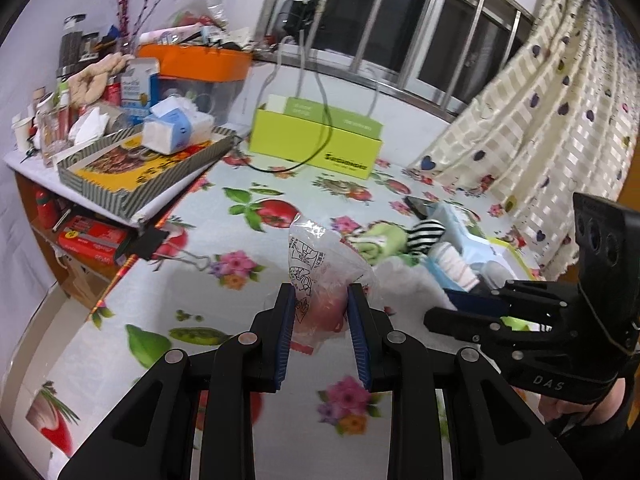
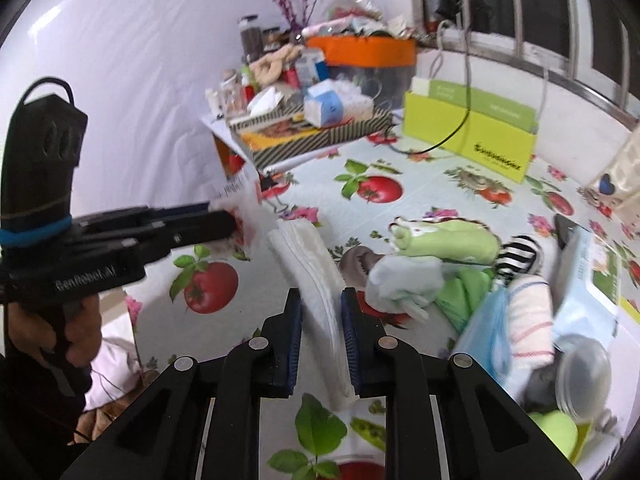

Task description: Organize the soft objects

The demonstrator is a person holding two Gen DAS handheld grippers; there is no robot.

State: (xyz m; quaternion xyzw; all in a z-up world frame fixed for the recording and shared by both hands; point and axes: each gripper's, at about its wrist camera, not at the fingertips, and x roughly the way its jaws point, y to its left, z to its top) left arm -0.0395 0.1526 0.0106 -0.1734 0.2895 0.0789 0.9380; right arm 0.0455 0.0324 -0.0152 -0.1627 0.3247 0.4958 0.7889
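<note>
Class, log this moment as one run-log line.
left tool: shut on bag | right tool: shut on white cloth | both above table

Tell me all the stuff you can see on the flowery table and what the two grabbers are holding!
plastic bag: one, clear with printing, something pink inside, between the left fingers
folded cloth: one, white, between the right fingers
rolled cloth: one, light green, on the table right of the white one
striped cloth: one, black and white, beside the green roll
rolled towel: one, white with pink lines, at the right edge
box: one, lime green, at the back under the window
tray: one, striped rim, on the side shelf, holding clutter
tablecloth: one, white with tomatoes and flowers
left gripper: one, black, blue pads, shut on the bag
right gripper: one, black, blue pads, shut on the white cloth
</note>
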